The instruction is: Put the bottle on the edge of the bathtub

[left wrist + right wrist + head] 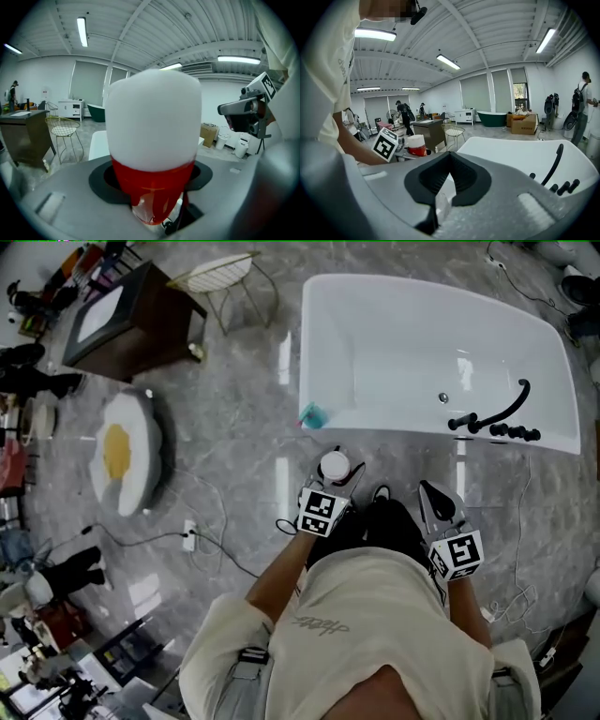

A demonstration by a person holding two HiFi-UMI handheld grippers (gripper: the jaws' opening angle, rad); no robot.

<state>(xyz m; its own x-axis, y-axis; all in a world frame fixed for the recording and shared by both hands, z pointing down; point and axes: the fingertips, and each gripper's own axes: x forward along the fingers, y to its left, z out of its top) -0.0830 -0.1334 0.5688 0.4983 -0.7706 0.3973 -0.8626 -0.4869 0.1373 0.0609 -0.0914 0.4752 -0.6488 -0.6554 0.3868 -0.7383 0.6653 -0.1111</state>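
Observation:
A bottle [335,466] with a white cap and red body stands upright between the jaws of my left gripper [336,480], which is shut on it. In the left gripper view the bottle [152,136] fills the middle, its red body pinched low down. It hangs over the floor just short of the white bathtub [403,426], near the tub's front rim. My right gripper [429,493] is off to the right, shut and empty. From the right gripper view [449,161] the bottle [416,145] shows at the left and the bathtub [520,154] ahead.
A black faucet [492,418] sits on the tub's front right rim, and a small teal thing [311,414] on its front left corner. An egg-shaped rug [127,451], a dark cabinet [122,320] and a wire chair [220,277] stand to the left. Cables and a power strip [189,535] lie on the floor.

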